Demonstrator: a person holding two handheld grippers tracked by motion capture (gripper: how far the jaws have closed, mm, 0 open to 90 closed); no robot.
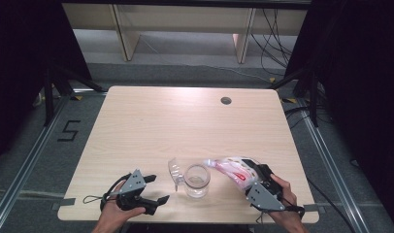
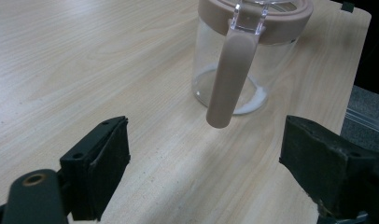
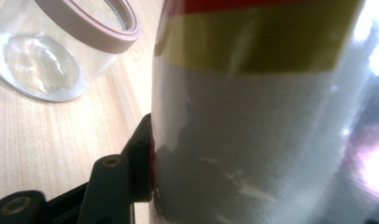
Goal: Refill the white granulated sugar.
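A soft plastic bag (image 1: 232,171) is clamped in the right hand-held gripper (image 1: 257,178), tilted with its open end toward the mouth of the glass jar (image 1: 197,180) near the surface's (image 1: 185,121) front edge. The bag is judged light, slick and easily crushed, so a mid-body hold is favoured; the jar is rigid and breakable, best taken by its handle (image 2: 229,79); the left hand-held gripper (image 1: 149,194) rests open and empty just beside it.

Bag (image 3: 253,116) in jaws, glass jar (image 3: 61,51) beside

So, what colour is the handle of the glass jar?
The handle is a dull pinkish brown, like the rim. The left gripper view shows it best.
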